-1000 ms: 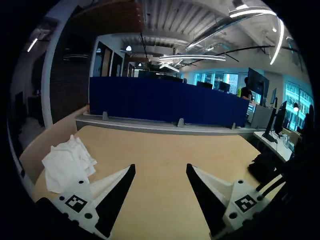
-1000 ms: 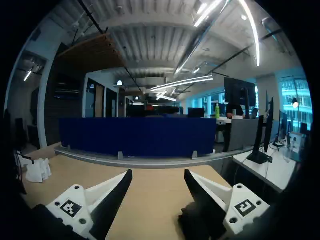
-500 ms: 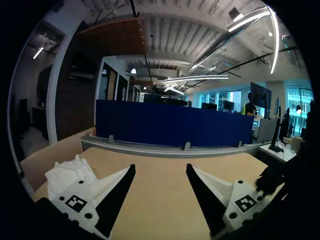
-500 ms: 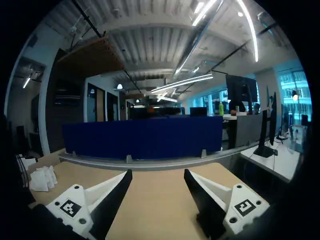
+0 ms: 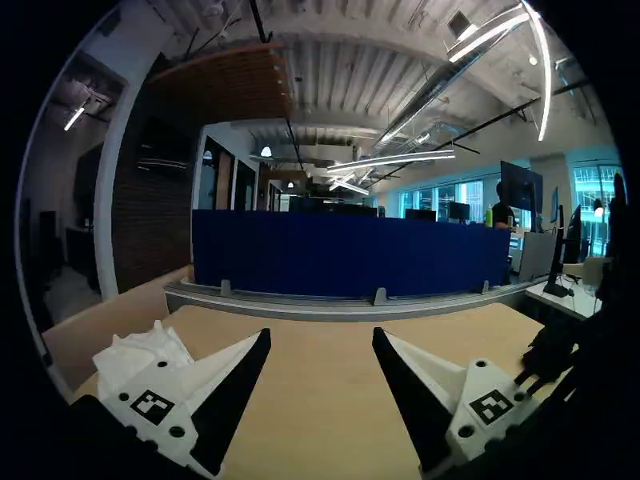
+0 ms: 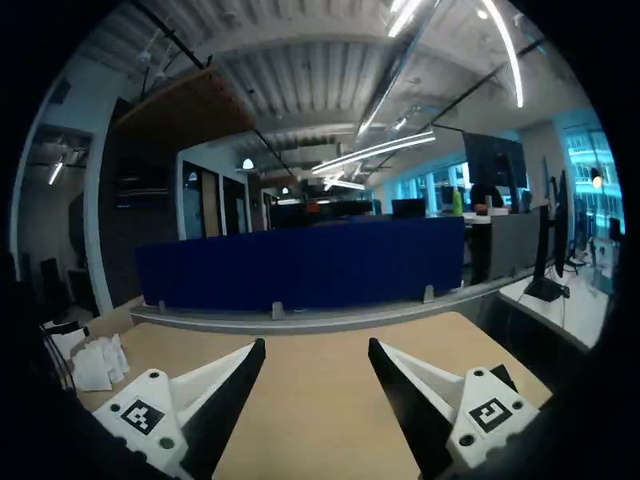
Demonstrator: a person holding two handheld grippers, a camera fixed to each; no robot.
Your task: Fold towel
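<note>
A crumpled white towel (image 5: pixel 140 352) lies on the wooden table (image 5: pixel 320 384) at the lower left of the left gripper view, partly behind that gripper's left finger. My left gripper (image 5: pixel 320 340) is open with nothing between its fingers, to the right of the towel. In the right gripper view the same towel (image 6: pixel 98 364) sits far off at the left edge of the table (image 6: pixel 320 376). My right gripper (image 6: pixel 316 348) is open and holds nothing, well away from the towel.
A blue divider panel (image 5: pixel 344 252) on a grey rail closes the table's far edge. Desks with monitors (image 6: pixel 552 256) stand to the right. A dark shape (image 5: pixel 560 352) rises at the right edge of the left gripper view. A second wooden surface (image 5: pixel 96 316) lies left of the table.
Both cameras have tilted upward, so more ceiling and less table show. The towel has slid lower in the left gripper view. Both grippers remain open.
</note>
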